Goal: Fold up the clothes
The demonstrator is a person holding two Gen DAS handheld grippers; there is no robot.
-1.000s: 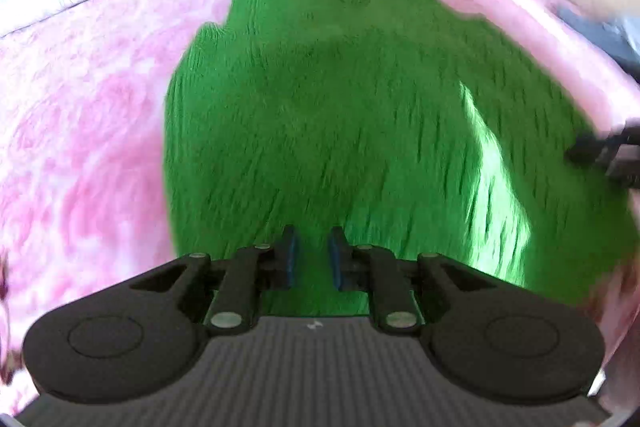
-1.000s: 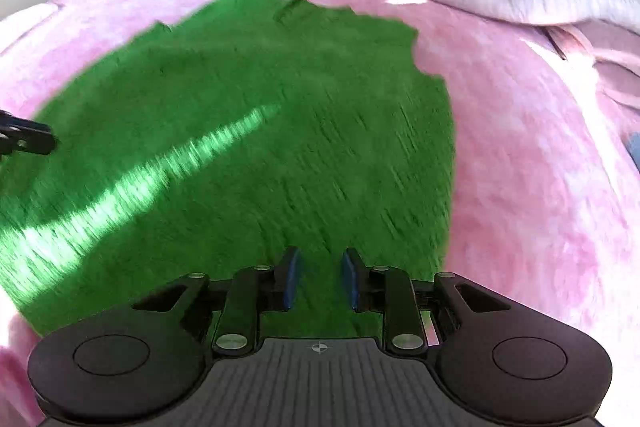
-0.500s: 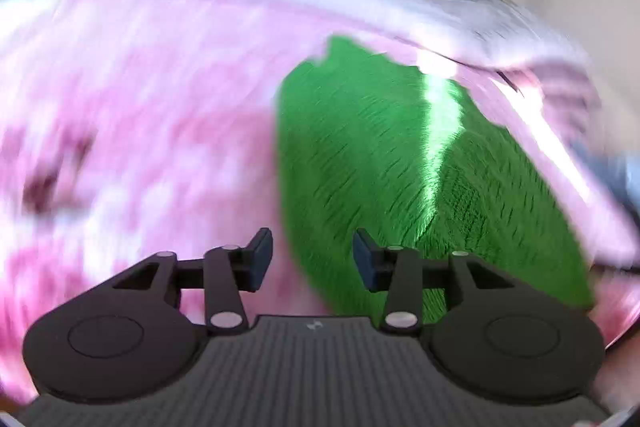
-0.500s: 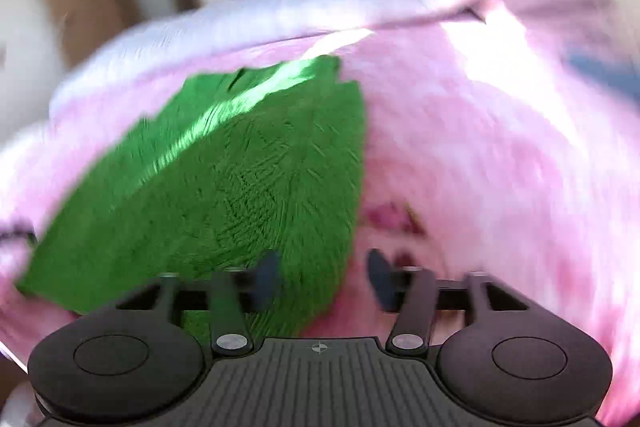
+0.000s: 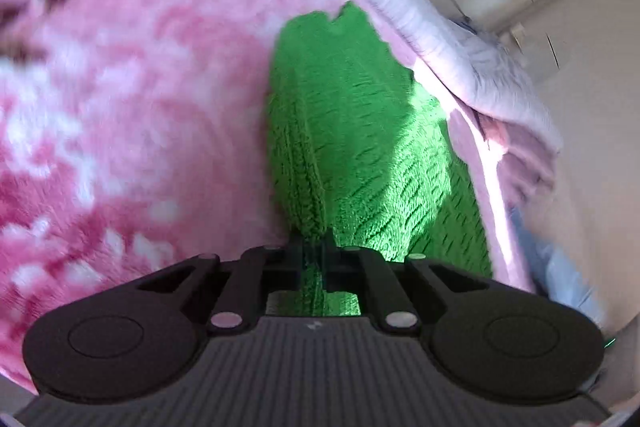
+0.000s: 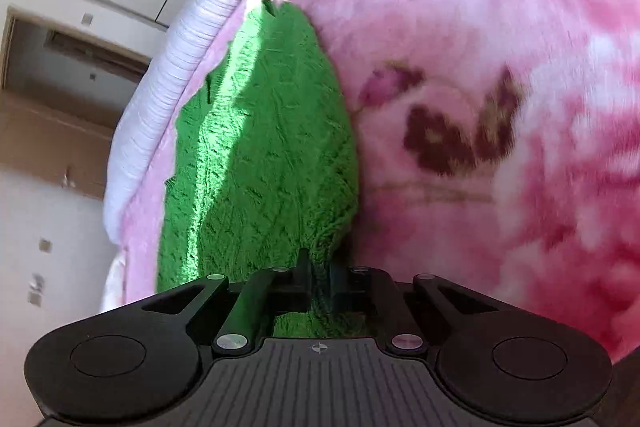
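Note:
A green knitted sweater [image 5: 360,147] lies spread on a pink floral blanket [image 5: 120,107]. My left gripper [image 5: 313,247] is shut on the sweater's near left edge, with green knit pinched between its jaws. In the right wrist view the same sweater [image 6: 264,155] stretches away from me. My right gripper [image 6: 320,267] is shut on its near right edge, with knit bunched between the jaws. Both views are tilted steeply. A strip of sunlight crosses the sweater.
A white ribbed duvet [image 5: 420,27] lies along the far side of the bed, also in the right wrist view [image 6: 192,67]. Light blue cloth [image 5: 560,267] lies at the right edge. Wardrobe panels and a wooden door [image 6: 60,87] stand beyond the bed.
Both grippers moved out from over the sweater to its near side edges, opened half a second ago, and have now shut on the edges. Both cameras tilted sideways.

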